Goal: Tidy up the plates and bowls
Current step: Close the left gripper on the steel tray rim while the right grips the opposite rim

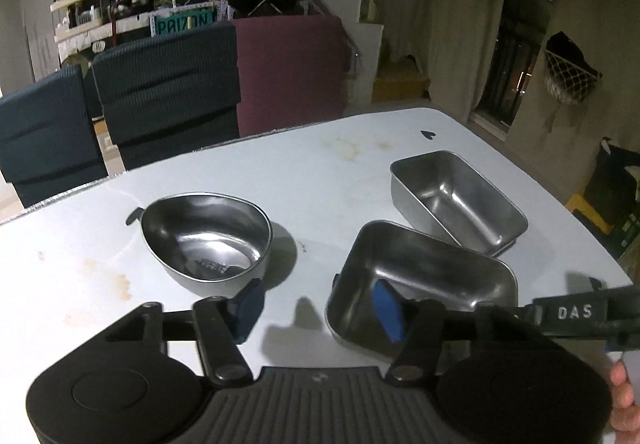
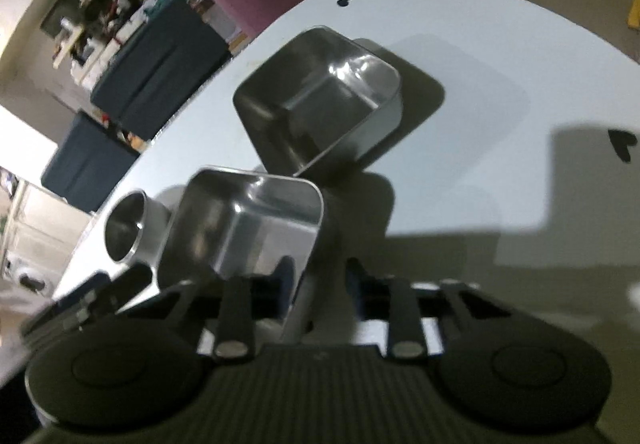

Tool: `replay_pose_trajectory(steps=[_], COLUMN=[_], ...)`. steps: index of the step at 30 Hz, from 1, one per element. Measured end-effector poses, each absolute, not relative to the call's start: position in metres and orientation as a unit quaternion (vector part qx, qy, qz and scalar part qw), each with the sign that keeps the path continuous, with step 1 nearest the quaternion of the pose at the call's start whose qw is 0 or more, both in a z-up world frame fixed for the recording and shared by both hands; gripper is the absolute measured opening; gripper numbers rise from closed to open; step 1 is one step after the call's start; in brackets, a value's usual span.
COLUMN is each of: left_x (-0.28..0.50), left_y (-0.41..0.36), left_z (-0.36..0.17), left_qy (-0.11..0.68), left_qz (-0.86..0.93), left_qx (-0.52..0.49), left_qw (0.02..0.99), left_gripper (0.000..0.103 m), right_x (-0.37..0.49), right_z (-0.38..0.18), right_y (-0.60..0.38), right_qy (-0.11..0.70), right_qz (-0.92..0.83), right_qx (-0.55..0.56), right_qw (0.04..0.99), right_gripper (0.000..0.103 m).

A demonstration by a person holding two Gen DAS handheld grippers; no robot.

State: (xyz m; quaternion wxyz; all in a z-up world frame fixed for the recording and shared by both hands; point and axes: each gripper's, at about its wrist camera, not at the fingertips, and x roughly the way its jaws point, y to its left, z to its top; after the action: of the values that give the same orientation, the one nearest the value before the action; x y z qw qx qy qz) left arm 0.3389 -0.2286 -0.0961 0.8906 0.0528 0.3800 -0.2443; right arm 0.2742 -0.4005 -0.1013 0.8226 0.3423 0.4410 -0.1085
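White table (image 1: 240, 171), stained in places, fills the middle of both views; dark chairs (image 1: 168, 83) and a maroon one (image 1: 292, 71) stand behind it at upper left. From the left wrist view I log three steel vessels: an oval bowl (image 1: 208, 232) left of centre, a rectangular tin (image 1: 424, 280) at lower right, and a second, narrower tin (image 1: 456, 199) just behind it, touching or nearly so. My left hand-held gripper (image 1: 316, 308) is spread, its right blue pad (image 1: 386, 310) inside the near tin, its left pad outside, neither pressing the wall. In the right wrist view my right hand-held gripper (image 2: 316, 272) straddles the near tin's wall (image 2: 316, 244); blur hides whether it pinches.
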Motion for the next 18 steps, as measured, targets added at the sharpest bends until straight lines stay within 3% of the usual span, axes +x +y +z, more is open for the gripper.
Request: replay_pose_trajectory(steps=[2, 5, 8, 11, 13, 18], left_x=[0.342, 0.343, 0.342, 0.340, 0.339, 0.329], left_y=[-0.230, -0.230, -0.232, -0.234, -0.234, -0.232], left_z=[-0.100, -0.106, -0.112, -0.116, -0.117, -0.109], left_qy=[0.387, 0.402, 0.419, 0.432, 0.441, 0.439], left_qz=[-0.245, -0.247, -0.255, -0.261, -0.260, -0.254], left_qx=[0.045, 0.036, 0.039, 0.036, 0.027, 0.029], left_qw=[0.888, 0.881, 0.871, 0.862, 0.858, 0.862], left_gripper=[0.054, 0.053, 0.045, 0.028, 0.007, 0.005], right_x=[0.276, 0.276, 0.274, 0.276, 0.276, 0.274], right_z=[-0.100, -0.095, -0.092, -0.092, -0.090, -0.085], right_y=[-0.399, -0.399, -0.400, -0.401, -0.399, -0.392], right_qy=[0.439, 0.442, 0.444, 0.445, 0.445, 0.446], right_qz=[-0.100, -0.104, -0.101, -0.098, -0.093, -0.077], right_qx=[0.332, 0.308, 0.297, 0.281, 0.266, 0.244], right_qw=[0.829, 0.836, 0.839, 0.844, 0.850, 0.858], right_gripper=[0.019, 0.015, 0.011, 0.008, 0.007, 0.006])
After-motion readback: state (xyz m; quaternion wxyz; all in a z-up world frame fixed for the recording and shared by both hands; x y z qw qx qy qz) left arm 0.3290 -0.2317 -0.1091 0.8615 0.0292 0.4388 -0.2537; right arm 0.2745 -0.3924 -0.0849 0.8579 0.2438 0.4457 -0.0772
